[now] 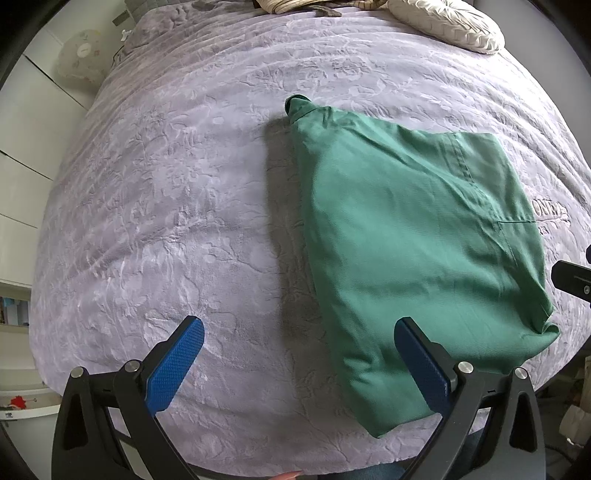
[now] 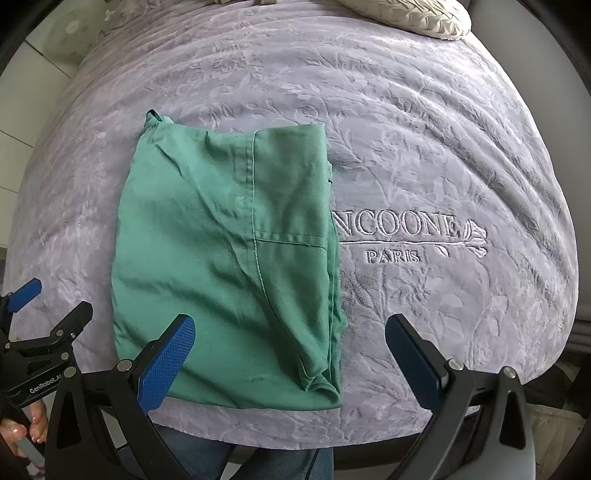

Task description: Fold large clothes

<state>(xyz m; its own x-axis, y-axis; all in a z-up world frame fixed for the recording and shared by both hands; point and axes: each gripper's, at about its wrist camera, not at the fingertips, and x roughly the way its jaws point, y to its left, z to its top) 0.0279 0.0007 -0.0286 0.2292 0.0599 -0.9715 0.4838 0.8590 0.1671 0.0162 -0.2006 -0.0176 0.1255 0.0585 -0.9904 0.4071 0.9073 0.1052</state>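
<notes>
A green garment (image 1: 406,229) lies folded into a compact rectangle on the lilac bedspread (image 1: 166,192); a small tab of cloth sticks out at its far corner. In the right wrist view the green garment (image 2: 229,251) sits left of centre on the bedspread (image 2: 443,147), seams showing. My left gripper (image 1: 299,362) is open near the bed's front edge, its right finger over the garment's near left corner and nothing between its fingers. My right gripper (image 2: 290,356) is open above the garment's near right corner. The left gripper (image 2: 48,306) also shows at the far left.
A cream pleated cushion (image 1: 454,26) and some bunched fabric lie at the head of the bed. White cabinets (image 1: 22,155) stand to the left. Embroidered lettering (image 2: 402,236) marks the bedspread right of the garment. A hand (image 2: 22,432) and jeans-clad legs (image 2: 258,461) show at the front edge.
</notes>
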